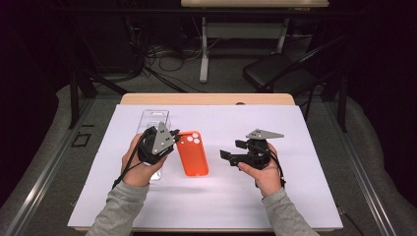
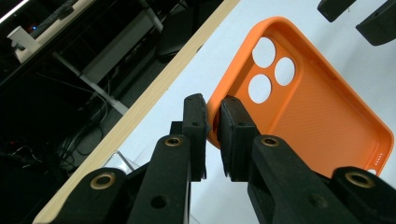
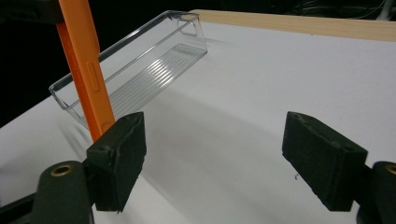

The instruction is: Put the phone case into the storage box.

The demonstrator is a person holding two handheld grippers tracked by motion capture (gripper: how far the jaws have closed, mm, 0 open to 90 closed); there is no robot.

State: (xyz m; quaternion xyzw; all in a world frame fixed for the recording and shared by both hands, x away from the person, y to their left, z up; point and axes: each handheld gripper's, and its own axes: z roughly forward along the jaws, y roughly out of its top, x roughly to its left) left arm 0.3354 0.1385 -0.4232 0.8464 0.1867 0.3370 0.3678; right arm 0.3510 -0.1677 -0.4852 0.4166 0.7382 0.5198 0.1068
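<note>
Beneath and just behind the left gripper (image 1: pixel 173 137) lies a clear plastic case (image 1: pixel 154 120), a long shallow tray lying flat on the white sheet (image 1: pixel 295 196) that covers the table (image 1: pixel 206 99); its ribbed floor is bare in the right gripper view (image 3: pixel 140 77), with nothing inside. Pinched between the left gripper's pads is one rim of the orange phone cover (image 2: pixel 299 107), gripped at the corner near its three round camera holes, so the jaws stand narrow and clamped on that edge. From this grip the cover stretches away toward the right gripper (image 1: pixel 231 155), its hollow inner side facing the left gripper's camera. That right gripper sits apart from the cover, its jaws spread wide with only bare sheet between them. Both hands rest low over the sheet, forearms in grey sleeves, each gripper pointing inward toward the other.
</note>
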